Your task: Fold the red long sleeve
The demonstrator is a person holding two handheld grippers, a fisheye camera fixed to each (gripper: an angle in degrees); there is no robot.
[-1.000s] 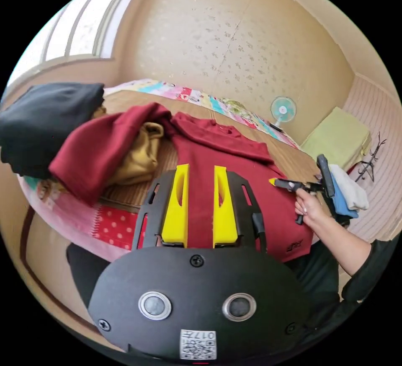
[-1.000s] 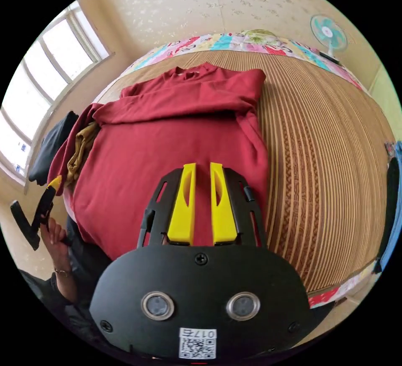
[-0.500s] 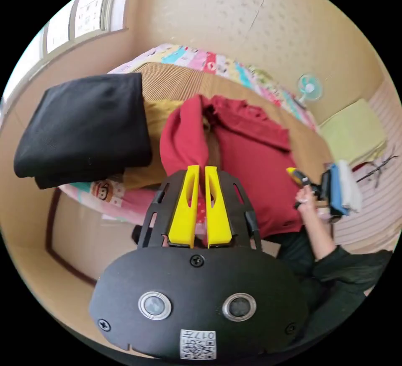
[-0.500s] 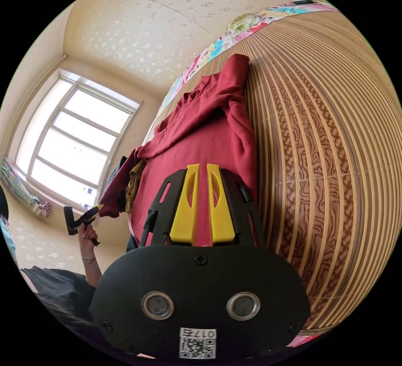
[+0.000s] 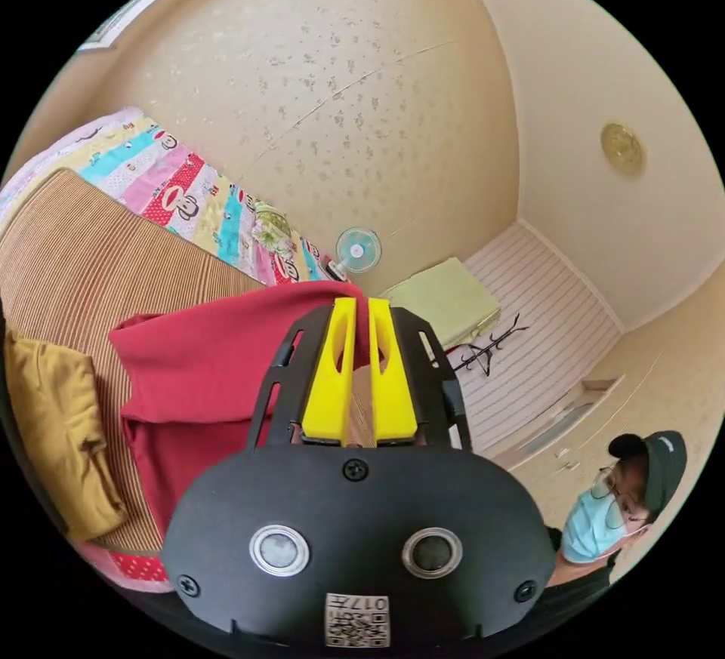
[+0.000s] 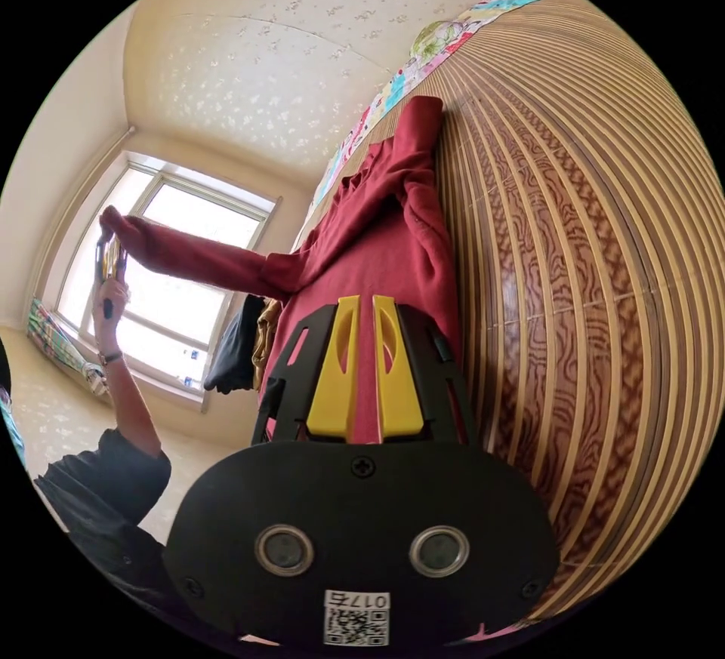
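The red long sleeve shirt (image 6: 377, 236) lies on the striped woven mat (image 6: 589, 236). In the right gripper view its far sleeve (image 6: 196, 259) is stretched out and raised in front of the window. My left gripper (image 6: 109, 251) is shut on that sleeve's cuff, held up by a person's hand. In the left gripper view the same gripper (image 5: 361, 302) has its jaws close together, with the red sleeve (image 5: 211, 357) running from the tips down to the mat (image 5: 68, 259). My right gripper (image 6: 365, 299) is low over the shirt's near edge, jaws closed with red cloth between them.
A mustard garment (image 5: 53, 425) and folded black clothes (image 6: 230, 357) lie beside the shirt near the bed's edge. A small fan (image 5: 358, 247), a green pad (image 5: 445, 297) and a coat rack (image 5: 487, 346) stand beyond the bed. The person's head (image 5: 634, 493) is at lower right.
The left gripper closed on the sleeve that lay over the mustard garment, then lifted it high and outward. The right gripper's jaws narrowed over the shirt's body and dropped low.
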